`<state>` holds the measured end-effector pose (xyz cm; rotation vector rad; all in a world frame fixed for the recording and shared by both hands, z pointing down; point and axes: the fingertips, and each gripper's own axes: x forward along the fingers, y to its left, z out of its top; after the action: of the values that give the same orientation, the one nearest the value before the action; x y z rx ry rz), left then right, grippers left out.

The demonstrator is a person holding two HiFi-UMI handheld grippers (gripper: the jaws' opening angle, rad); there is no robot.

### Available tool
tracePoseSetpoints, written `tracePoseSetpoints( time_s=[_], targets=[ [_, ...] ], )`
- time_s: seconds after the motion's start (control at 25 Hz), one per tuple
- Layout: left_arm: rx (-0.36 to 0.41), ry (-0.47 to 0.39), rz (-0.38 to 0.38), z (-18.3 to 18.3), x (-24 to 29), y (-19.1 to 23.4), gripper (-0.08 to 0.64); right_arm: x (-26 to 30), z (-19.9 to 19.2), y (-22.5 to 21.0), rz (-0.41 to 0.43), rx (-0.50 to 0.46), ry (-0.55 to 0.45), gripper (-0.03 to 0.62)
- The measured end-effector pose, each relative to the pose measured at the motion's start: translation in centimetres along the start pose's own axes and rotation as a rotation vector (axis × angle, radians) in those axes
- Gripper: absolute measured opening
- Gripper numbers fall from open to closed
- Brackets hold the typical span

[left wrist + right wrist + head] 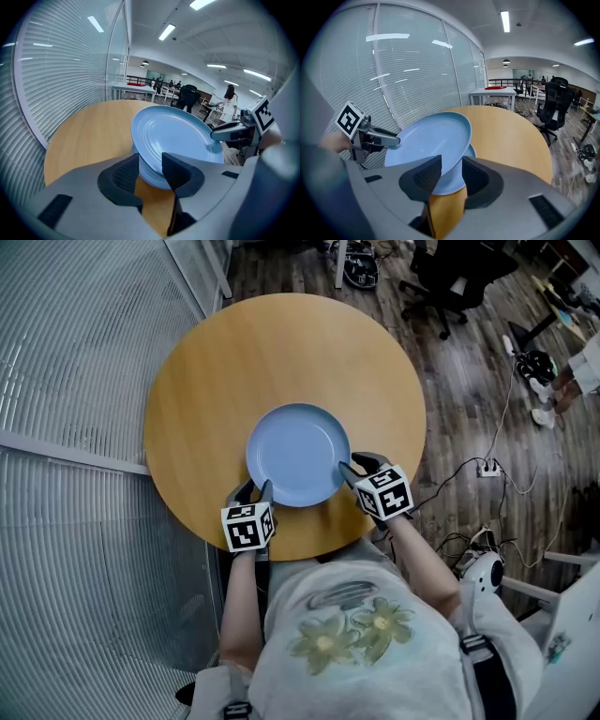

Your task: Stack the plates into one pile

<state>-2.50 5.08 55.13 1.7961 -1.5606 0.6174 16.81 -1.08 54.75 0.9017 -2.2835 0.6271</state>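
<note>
A light blue plate is over the middle of the round wooden table, near its front edge. My left gripper is shut on the plate's near left rim and my right gripper on its near right rim. In the left gripper view the plate runs tilted between the pads, with the gripper closed on its edge. The right gripper view shows the same plate clamped by the gripper. The rim of a second blue plate peeks out just beneath it.
A glass wall with blinds stands close along the table's left side. A black office chair and a power strip with cables are on the wooden floor to the right. The far half of the tabletop is bare wood.
</note>
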Motion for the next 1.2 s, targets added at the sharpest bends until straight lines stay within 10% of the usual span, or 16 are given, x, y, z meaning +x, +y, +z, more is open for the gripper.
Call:
tracePoseSetpoints(
  time_s=[1.2],
  targets=[
    [-0.013, 0.139, 0.097, -2.7, 9.8, 1.4, 0.164, 9.3, -4.0, -5.9, 0.033, -0.004, 0.19, 0.149]
  ],
)
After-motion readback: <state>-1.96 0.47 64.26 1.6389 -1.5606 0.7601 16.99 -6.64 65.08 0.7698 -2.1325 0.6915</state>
